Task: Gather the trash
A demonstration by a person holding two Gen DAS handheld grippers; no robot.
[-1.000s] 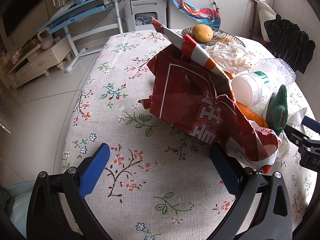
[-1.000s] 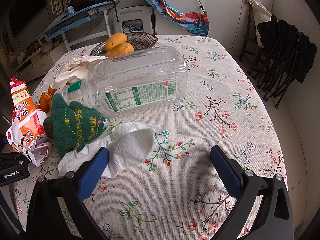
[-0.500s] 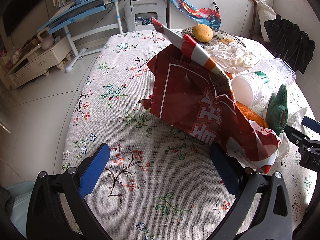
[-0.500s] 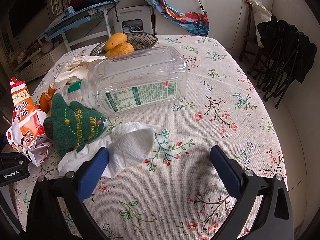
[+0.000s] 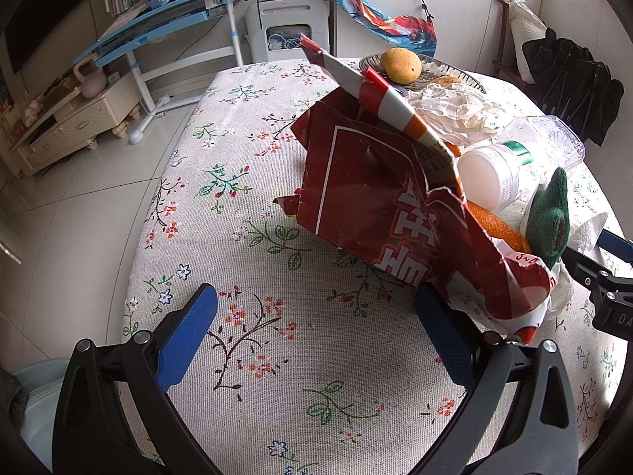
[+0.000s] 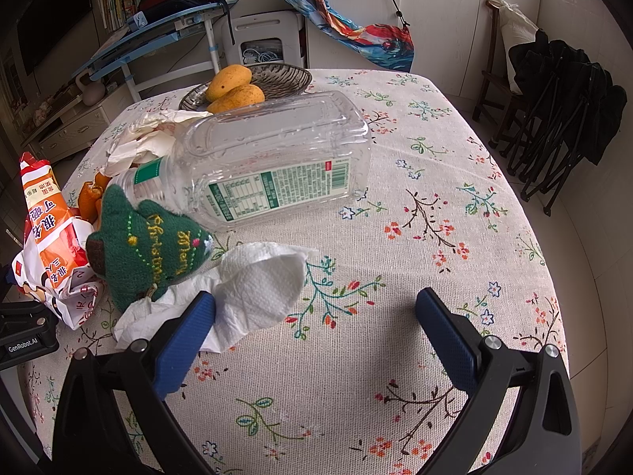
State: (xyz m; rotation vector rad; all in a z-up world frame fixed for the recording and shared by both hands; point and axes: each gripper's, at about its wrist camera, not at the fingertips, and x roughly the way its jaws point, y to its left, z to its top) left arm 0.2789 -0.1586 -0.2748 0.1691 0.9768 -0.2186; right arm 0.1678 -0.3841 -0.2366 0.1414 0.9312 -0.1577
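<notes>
Change: nothing differs from the frames a moment ago; both grippers and all the litter sit where they did.
Left gripper (image 5: 316, 326): jaws spread wide, nothing between them, hovering over bare floral tablecloth (image 5: 245, 206); its right finger (image 5: 443, 332) is just beside the lower corner of the snack bag.
Right gripper (image 6: 314, 330): jaws wide apart and empty; its left finger (image 6: 186, 332) overlaps the near edge of the paper towel, contact unclear.
Snack bag (image 5: 387, 206): torn red wrapper, propped up in the middle of the table, leaning over orange peel (image 5: 498, 225).
Bottle (image 6: 269, 158): clear plastic, lying on its side, cap end toward the snack bag, label up.
Paper towel (image 6: 253, 289): crumpled white, partly under the green knitted Christmas tree (image 6: 146, 241).
Crumpled paper (image 6: 146, 138): behind the bottle, near the fruit dish (image 6: 285, 77) holding two mangoes (image 6: 233, 87).
Edges: the table's left rim in the left wrist view drops to tiled floor (image 5: 59, 213); in the right wrist view the right rim curves away toward folded black chairs (image 6: 565, 111).
Open room: bare cloth ahead of the left gripper on its left side, and broad bare cloth to the right of the bottle.
</notes>
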